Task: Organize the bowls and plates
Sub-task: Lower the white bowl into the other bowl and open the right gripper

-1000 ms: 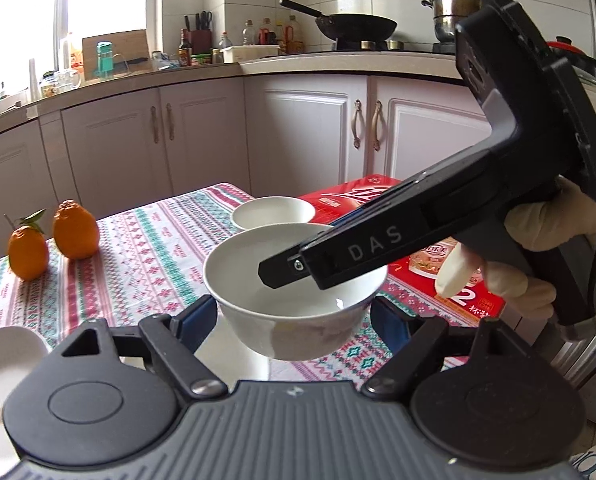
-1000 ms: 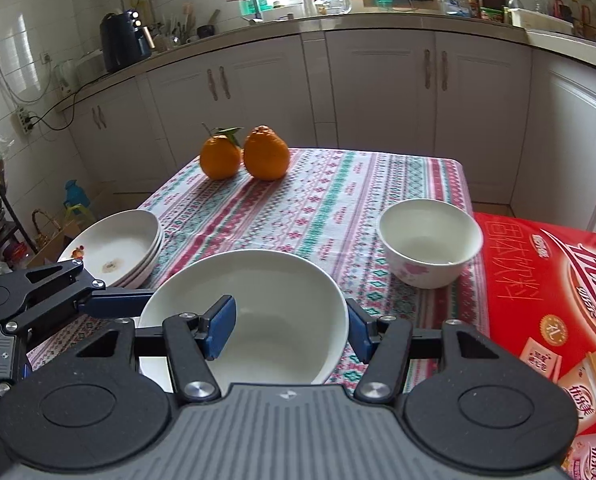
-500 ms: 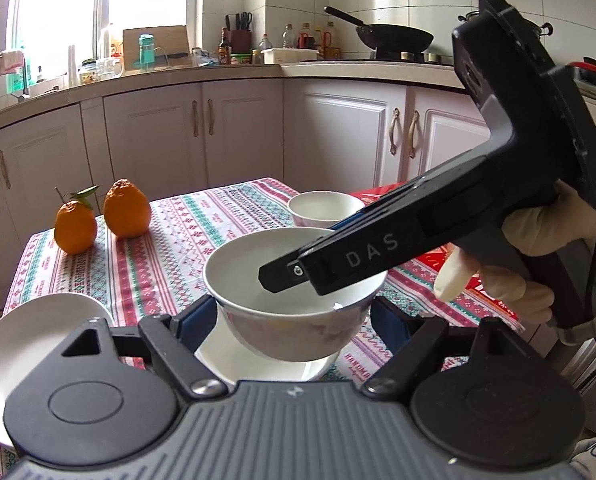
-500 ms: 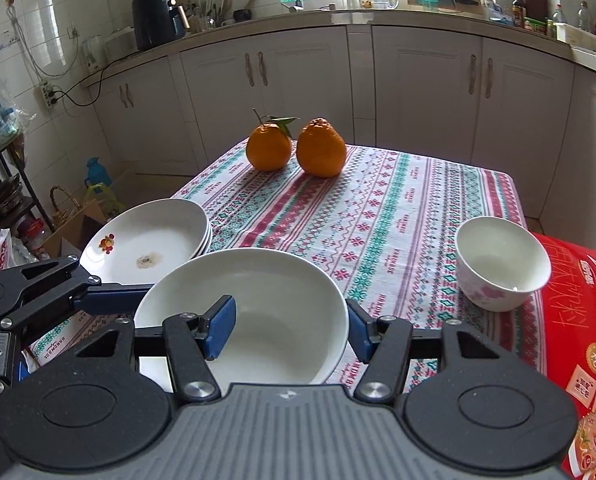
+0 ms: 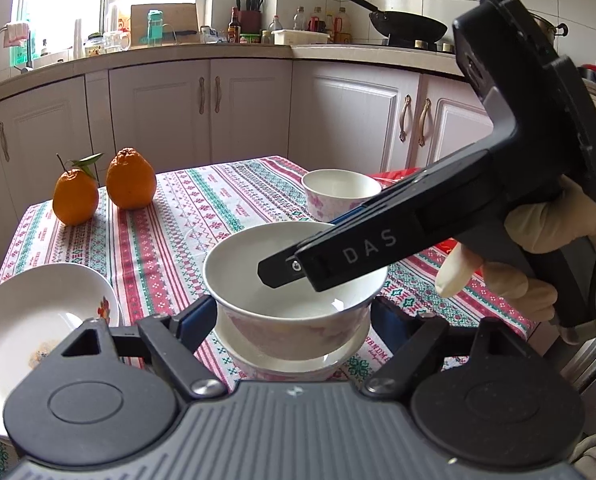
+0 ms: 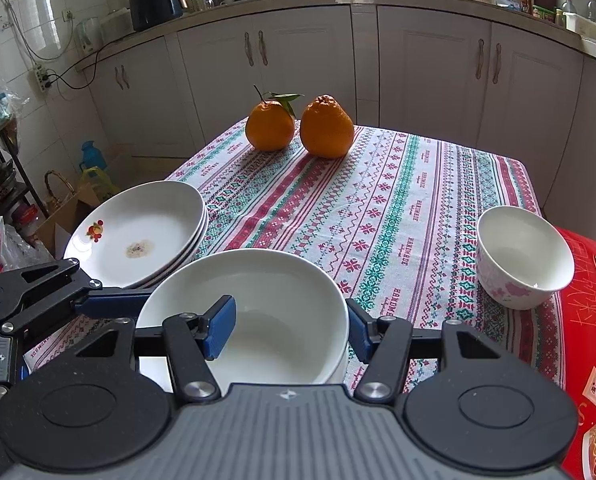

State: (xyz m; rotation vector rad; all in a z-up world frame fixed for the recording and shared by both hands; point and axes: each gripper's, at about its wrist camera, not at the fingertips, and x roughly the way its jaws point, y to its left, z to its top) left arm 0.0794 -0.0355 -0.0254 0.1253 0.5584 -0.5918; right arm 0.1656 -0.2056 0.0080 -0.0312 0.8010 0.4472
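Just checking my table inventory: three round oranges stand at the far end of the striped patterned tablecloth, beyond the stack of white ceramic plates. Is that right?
Not quite: there are two round oranges, not three. The right wrist view shows them at the far end of the striped patterned tablecloth, beyond the stack of white ceramic plates.

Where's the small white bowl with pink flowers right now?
The small white bowl with pink flowers sits on the right of the right wrist view, at the striped tablecloth edge, against the red box.
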